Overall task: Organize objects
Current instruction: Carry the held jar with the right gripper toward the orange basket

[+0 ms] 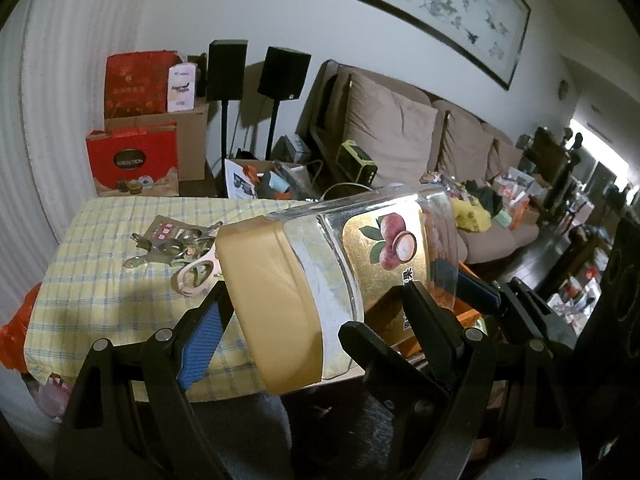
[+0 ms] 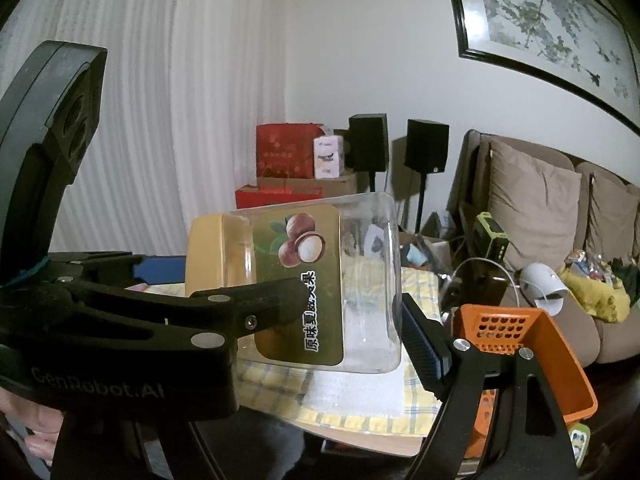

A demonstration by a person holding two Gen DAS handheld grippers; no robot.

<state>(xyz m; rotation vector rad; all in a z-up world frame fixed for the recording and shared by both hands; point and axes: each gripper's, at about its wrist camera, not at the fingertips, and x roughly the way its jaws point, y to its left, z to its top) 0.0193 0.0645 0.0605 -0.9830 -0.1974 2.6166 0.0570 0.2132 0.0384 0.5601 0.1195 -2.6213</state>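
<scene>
Your left tongs (image 1: pixel 314 292) look clamped on the macadamia jar (image 1: pixel 340 272). The blue ribbed pad (image 1: pixel 200 340) meets the lid (image 1: pixel 268 300) and the opposite finger lies across the labelled face. That hold keeps the jar on its side, apparently clear of the checked tablecloth (image 1: pixel 100 280) beneath.

Your right tongs (image 2: pixel 320 320) stand wide at the jar's other end. One pad (image 2: pixel 420 340) rests against the bottom corner, seemingly to steady it. The left tool hides the other finger, so you cannot tell whether this pair really grips.

The jar is square-shouldered clear plastic, smooth and glossy, and looks empty. It has a gold label and a matte tan lid with rounded corners. Slick walls like these probably need the ribbed pads to stop it sliding.

Beyond your left tongs' tips lies a heap of metal bottle openers (image 1: pixel 180 248). Just right of your right tongs' pad sits an orange perforated basket (image 2: pixel 532 344), rigid plastic.
</scene>
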